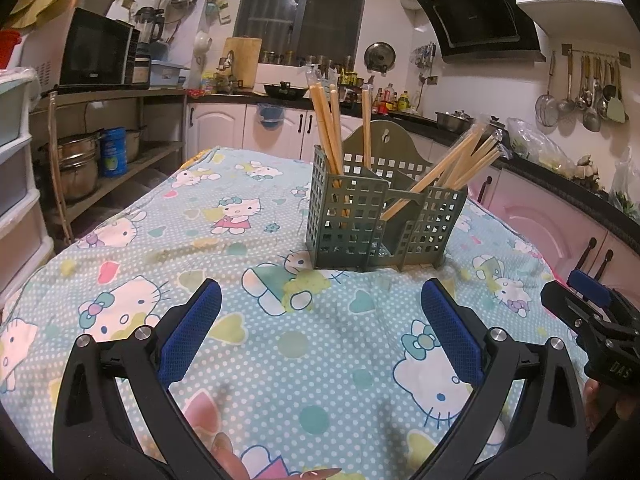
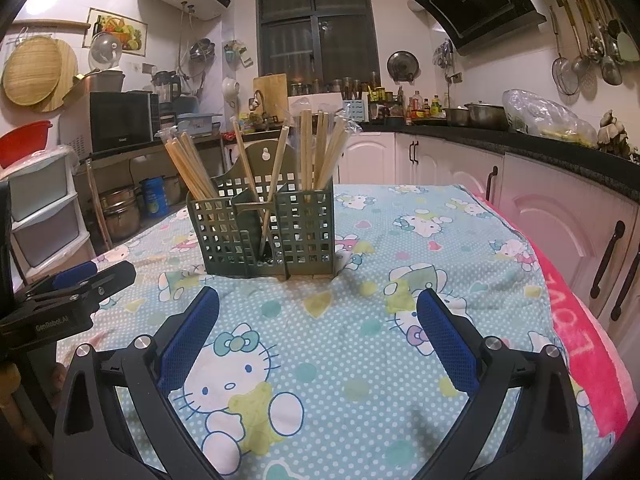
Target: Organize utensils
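Observation:
A green lattice utensil holder stands upright on the Hello Kitty tablecloth, with several wooden chopsticks leaning in its compartments. It also shows in the right wrist view with its chopsticks. My left gripper is open and empty, hovering over the cloth in front of the holder. My right gripper is open and empty, also short of the holder. The right gripper shows at the right edge of the left view; the left gripper shows at the left edge of the right view.
Kitchen counters with pots run along the back and right. A shelf with a microwave and pots stands left. A pink towel lies at the table's right edge. White plastic drawers stand at far left.

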`<state>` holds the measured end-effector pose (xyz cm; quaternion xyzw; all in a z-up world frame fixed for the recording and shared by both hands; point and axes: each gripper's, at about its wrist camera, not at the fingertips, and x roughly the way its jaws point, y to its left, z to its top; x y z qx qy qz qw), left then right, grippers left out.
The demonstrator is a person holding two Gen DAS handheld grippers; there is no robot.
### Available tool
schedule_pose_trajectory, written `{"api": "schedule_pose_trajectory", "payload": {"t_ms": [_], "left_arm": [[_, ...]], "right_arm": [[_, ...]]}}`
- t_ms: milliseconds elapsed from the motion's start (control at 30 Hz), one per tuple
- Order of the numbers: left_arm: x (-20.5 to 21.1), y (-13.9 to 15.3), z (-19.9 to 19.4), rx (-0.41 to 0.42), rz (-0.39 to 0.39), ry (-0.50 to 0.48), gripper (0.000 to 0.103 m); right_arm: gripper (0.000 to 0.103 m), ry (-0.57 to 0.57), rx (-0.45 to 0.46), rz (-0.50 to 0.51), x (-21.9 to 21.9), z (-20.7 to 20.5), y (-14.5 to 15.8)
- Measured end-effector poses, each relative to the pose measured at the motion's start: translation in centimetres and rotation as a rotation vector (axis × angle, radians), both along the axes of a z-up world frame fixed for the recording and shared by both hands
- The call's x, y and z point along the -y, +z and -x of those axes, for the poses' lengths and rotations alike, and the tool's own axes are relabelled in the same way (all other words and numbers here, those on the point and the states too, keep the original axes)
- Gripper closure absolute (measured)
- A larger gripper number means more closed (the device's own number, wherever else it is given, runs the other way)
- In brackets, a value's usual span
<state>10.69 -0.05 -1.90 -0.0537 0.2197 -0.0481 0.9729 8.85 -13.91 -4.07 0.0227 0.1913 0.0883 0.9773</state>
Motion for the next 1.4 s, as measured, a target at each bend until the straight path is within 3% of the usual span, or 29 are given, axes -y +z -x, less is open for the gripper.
{"api": "schedule_pose_trajectory", "payload": {"t_ms": [1400], "left_arm": [[0.16,-0.12,-0.56,-0.02,-0.018,0.007,0.011]], "right_arm": [[0.007,-0.001,-0.001,-0.002,0.1,-0.01,-0.09]]}}
